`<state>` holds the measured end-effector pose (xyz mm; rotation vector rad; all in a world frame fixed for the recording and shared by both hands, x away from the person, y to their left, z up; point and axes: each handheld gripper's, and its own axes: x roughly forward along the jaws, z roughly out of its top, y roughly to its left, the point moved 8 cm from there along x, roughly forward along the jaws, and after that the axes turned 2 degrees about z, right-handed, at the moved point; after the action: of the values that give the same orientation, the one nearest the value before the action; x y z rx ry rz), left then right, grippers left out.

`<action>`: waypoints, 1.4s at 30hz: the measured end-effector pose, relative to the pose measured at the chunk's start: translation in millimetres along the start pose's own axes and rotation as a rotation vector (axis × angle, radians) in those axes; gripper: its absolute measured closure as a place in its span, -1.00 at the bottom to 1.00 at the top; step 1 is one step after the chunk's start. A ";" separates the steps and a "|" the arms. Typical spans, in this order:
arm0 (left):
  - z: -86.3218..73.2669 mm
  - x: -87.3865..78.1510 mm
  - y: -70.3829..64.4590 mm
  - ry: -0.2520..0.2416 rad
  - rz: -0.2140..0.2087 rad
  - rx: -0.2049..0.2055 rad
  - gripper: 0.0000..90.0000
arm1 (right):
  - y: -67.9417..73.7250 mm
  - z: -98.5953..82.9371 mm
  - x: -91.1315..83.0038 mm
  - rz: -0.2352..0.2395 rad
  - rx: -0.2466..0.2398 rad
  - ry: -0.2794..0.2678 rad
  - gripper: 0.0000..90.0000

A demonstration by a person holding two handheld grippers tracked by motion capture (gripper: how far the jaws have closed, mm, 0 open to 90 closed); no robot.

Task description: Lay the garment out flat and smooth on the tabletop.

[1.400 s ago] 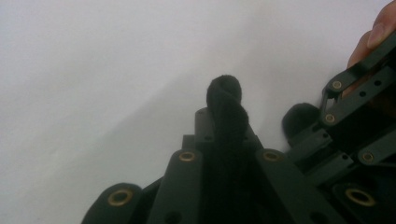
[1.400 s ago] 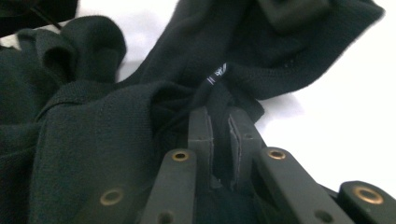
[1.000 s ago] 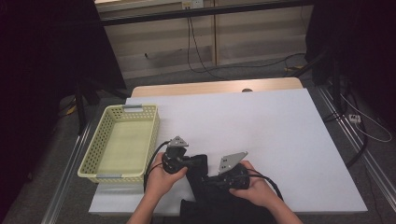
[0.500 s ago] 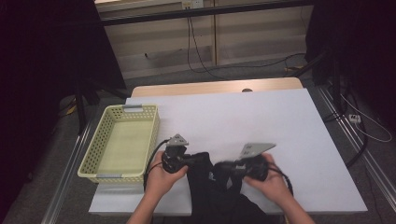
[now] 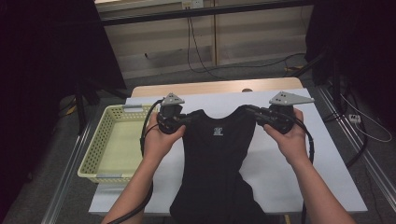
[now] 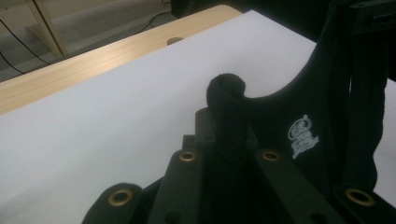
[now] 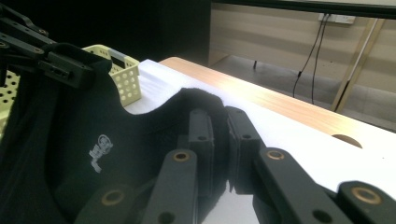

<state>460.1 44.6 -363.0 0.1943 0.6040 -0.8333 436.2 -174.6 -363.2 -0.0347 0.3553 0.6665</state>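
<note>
The black tank top [image 5: 215, 163] hangs at the lower middle of the high view, stretched between 2 tools: the left tool [image 5: 180, 122] is clamped on its left shoulder strap [image 6: 226, 116], the right tool [image 5: 254, 115] on the right strap [image 7: 198, 100]. Its hem drops past the near edge of the counter [image 5: 289, 172], so only the upper part is held over the white surface.

To spread it well, I judge both hands should stay level and equally far apart, keeping the neckline taut but not strained, then carry the garment forward and lower it so the hem lands first and the body lays down without folds. Uneven pull would twist the straps.

The fabric looks soft, matte and slightly fuzzy, rolled into a thick bead where the left jaws pinch it. A small pale printed logo [image 5: 218, 131] sits below the scooped neck. The counter cover is smooth and white over a pale wood edge [image 5: 210, 88]. At mid left sits a yellow perforated plastic basket [image 5: 100, 144], rectangular with rounded corners.
</note>
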 end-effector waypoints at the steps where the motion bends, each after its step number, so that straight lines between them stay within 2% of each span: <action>1: 2.7 0.5 0.8 -0.009 0.000 0.000 0.90 | -2.4 1.0 -0.1 -0.016 -0.003 -0.008 0.84; 2: 7.4 0.4 2.4 -0.018 0.007 0.004 0.91 | -5.1 2.8 -1.3 -0.037 -0.004 -0.019 0.84; 4: 21.0 -1.6 4.7 -0.055 0.022 0.012 0.91 | -7.3 10.5 -4.1 -0.032 0.013 -0.051 0.84; 6: 40.0 -2.4 7.5 -0.068 0.027 0.013 0.91 | -11.7 28.6 -7.8 -0.075 -0.014 -0.069 0.84; 8: 63.0 -1.2 12.4 -0.092 0.034 0.011 0.91 | -19.7 48.4 -10.2 -0.110 -0.007 -0.091 0.84; 11: 93.2 6.5 18.6 -0.112 0.043 0.018 0.91 | -42.1 80.6 -8.8 -0.189 -0.016 -0.091 0.84; 12: 105.1 13.3 21.8 -0.122 0.040 0.019 0.91 | -48.7 85.9 -6.8 -0.212 -0.019 -0.086 0.84; 13: 113.6 20.4 24.6 -0.135 0.044 0.022 0.90 | -61.3 93.3 -2.8 -0.263 -0.025 -0.076 0.84; 15: 120.6 39.8 29.9 -0.113 0.047 0.019 0.87 | -80.7 99.3 7.4 -0.295 0.001 -0.074 0.83; 16: 119.5 51.7 32.8 -0.098 0.046 0.009 0.79 | -90.8 96.1 13.8 -0.315 0.028 -0.053 0.78; 17: 116.3 61.5 34.4 -0.082 0.046 -0.001 0.54 | -98.7 88.9 22.0 -0.320 0.070 -0.029 0.59; 18: 105.9 76.6 36.7 -0.025 0.045 -0.038 0.22 | -103.2 83.1 27.7 -0.321 0.094 -0.017 0.34; 19: 99.3 83.7 38.3 -0.015 0.051 -0.055 -0.08 | -108.7 73.0 33.9 -0.338 0.120 -0.007 0.09; 21: 75.7 98.6 39.2 0.014 0.033 -0.082 -0.36 | -107.8 55.4 40.2 -0.324 0.137 0.025 -0.13; 22: 65.3 101.9 38.9 0.019 0.038 -0.072 -0.46 | -105.8 42.1 41.1 -0.326 0.127 0.060 -0.22; 23: 54.8 103.5 37.9 0.035 0.038 -0.061 -0.48 | -103.4 31.5 41.9 -0.323 0.102 0.089 -0.31; 24: 44.8 104.9 36.3 0.046 0.029 -0.067 -0.51 | -99.2 19.8 42.7 -0.300 0.102 0.122 -0.40; 26: 28.4 104.1 32.8 0.073 0.015 -0.071 -0.64 | -88.7 -3.5 41.8 -0.238 0.143 0.183 -0.49; 27: 18.7 101.8 30.7 0.074 0.016 -0.055 -0.63 | -85.4 -9.9 39.7 -0.233 0.133 0.191 -0.49; 28: 12.7 100.2 29.6 0.081 0.014 -0.057 -0.62 | -80.0 -18.8 35.3 -0.232 0.114 0.186 -0.49; 31: -11.2 95.0 24.6 0.102 -0.002 -0.077 -0.64 | -67.0 -36.8 28.0 -0.177 0.143 0.215 -0.54; 32: -17.5 93.2 24.6 0.109 -0.002 -0.071 -0.64 | -63.8 -39.0 23.1 -0.192 0.132 0.195 -0.52; 33: -23.2 91.3 23.3 0.110 -0.005 -0.082 -0.64 | -61.6 -40.2 19.2 -0.200 0.120 0.178 -0.51; 37: -40.6 84.9 14.7 0.114 -0.028 -0.082 -0.66 | -57.4 -54.8 6.8 -0.209 0.116 0.192 -0.53; 38: -46.7 82.5 13.2 0.129 -0.035 -0.062 -0.66 | -56.3 -60.0 3.8 -0.205 0.117 0.194 -0.53; 41: -58.6 79.8 11.2 0.135 -0.043 -0.067 -0.66 | -53.7 -77.3 -6.4 -0.206 0.131 0.202 -0.52; 42: -63.5 78.9 10.2 0.130 -0.044 -0.086 -0.66 | -52.0 -81.6 -8.4 -0.201 0.136 0.202 -0.52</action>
<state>481.4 26.0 -460.7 0.1579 0.7667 -0.8400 436.5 -232.4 -441.3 -0.0077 0.5834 0.4398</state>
